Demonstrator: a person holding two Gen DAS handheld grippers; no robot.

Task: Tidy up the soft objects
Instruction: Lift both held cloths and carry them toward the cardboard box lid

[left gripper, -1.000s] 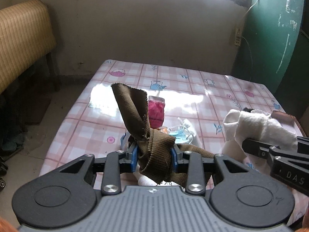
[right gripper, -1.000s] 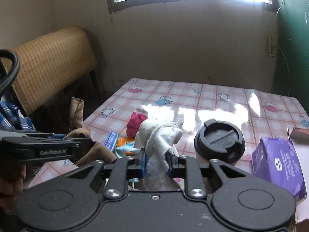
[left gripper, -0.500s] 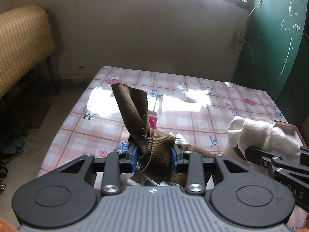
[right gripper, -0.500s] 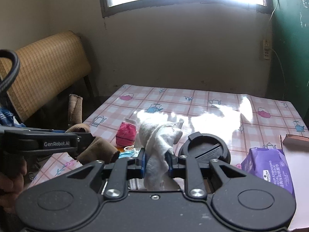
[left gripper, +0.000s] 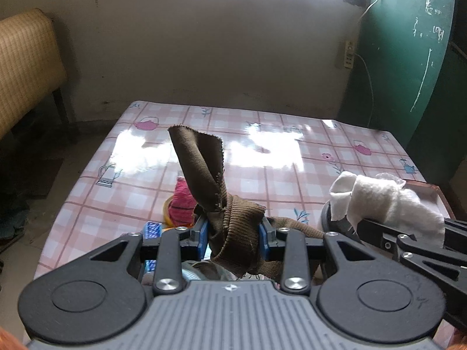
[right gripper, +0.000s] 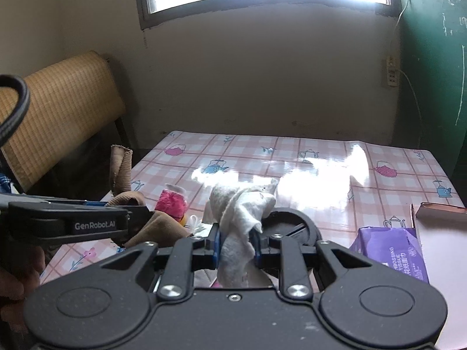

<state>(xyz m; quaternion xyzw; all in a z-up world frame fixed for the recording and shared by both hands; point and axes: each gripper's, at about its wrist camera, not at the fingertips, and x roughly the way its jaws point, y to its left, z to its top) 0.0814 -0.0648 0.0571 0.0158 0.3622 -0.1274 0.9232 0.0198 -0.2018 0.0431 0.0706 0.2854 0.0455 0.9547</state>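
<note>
Left gripper point(left gripper: 233, 230) jaws pinching brown cloth point(left gripper: 230, 218), right gripper point(right gripper: 235, 242) jaws pinching white cloth point(right gripper: 242, 215); both hanging above counter point(right gripper: 321, 151), neither being placed; pink soft item point(left gripper: 182, 204) lying unsorted.

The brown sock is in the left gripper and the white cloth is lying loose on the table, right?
Not quite. The brown sock is pinched in the left gripper, but the white cloth isn't lying loose on the table. The right gripper has its fingers closed on it and holds it up off the table, as the right wrist view shows.
</note>
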